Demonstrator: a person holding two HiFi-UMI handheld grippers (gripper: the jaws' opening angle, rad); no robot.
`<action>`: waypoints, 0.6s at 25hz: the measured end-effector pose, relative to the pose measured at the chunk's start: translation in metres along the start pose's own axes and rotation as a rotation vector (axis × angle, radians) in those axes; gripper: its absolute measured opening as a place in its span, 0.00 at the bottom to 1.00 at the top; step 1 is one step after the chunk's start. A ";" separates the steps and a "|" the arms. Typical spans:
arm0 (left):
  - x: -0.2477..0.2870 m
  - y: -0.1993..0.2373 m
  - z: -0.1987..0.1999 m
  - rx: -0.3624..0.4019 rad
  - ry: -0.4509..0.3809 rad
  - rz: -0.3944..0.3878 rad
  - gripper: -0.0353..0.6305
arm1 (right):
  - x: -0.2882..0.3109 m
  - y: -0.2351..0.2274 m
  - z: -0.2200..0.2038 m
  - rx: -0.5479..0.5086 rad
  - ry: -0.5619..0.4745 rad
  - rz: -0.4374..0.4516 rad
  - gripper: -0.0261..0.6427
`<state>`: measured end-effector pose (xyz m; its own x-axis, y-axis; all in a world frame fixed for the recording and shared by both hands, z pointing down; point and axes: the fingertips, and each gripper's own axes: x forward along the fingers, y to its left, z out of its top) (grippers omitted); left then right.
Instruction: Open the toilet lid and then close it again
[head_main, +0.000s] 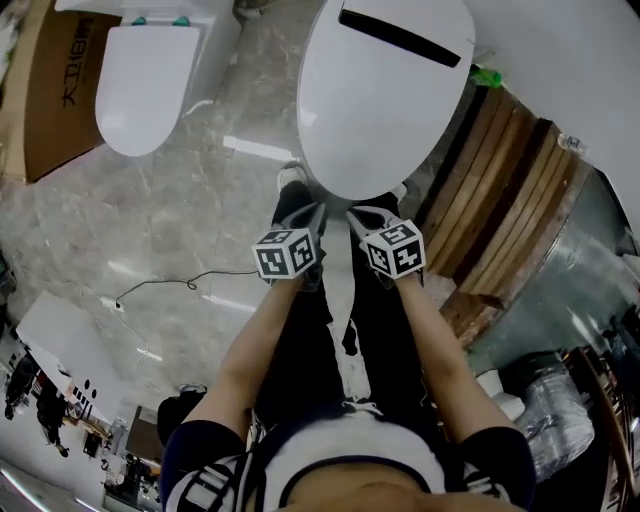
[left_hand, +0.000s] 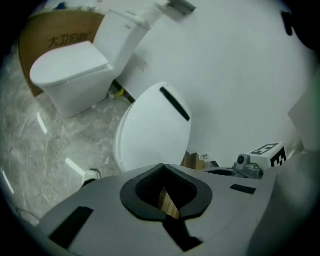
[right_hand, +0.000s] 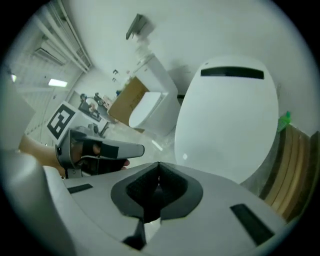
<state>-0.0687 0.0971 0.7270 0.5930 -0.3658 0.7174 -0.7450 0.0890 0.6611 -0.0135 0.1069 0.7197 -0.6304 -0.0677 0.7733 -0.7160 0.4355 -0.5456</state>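
A person stands over a white toilet whose lid (head_main: 385, 90) is down over the bowl, a black slot across its far end. The left gripper (head_main: 316, 212) and right gripper (head_main: 354, 216) are held side by side just short of the lid's near edge and clear of it. Each gripper view shows its fingers pressed together with nothing between them, and both grippers point down toward the lid. One shoe (head_main: 291, 178) shows on the grey marble floor (head_main: 180, 230) beside the lid's front rim. A second toilet (head_main: 150, 85), also lidded, stands to the left in front of a cardboard box (head_main: 60, 90), and a slatted wooden panel (head_main: 500, 190) flanks the toilet on the right.
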 end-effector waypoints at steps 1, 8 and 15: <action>-0.011 -0.013 0.011 0.057 -0.018 -0.005 0.06 | -0.013 0.006 0.012 0.016 -0.045 -0.003 0.05; -0.086 -0.101 0.040 0.233 -0.051 -0.075 0.06 | -0.103 0.058 0.062 0.060 -0.224 -0.037 0.05; -0.120 -0.150 0.060 0.360 -0.068 -0.133 0.06 | -0.153 0.091 0.085 0.007 -0.311 -0.063 0.05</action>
<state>-0.0467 0.0721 0.5285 0.6788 -0.4135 0.6068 -0.7299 -0.2899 0.6190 -0.0075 0.0812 0.5238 -0.6456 -0.3662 0.6701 -0.7578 0.4160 -0.5027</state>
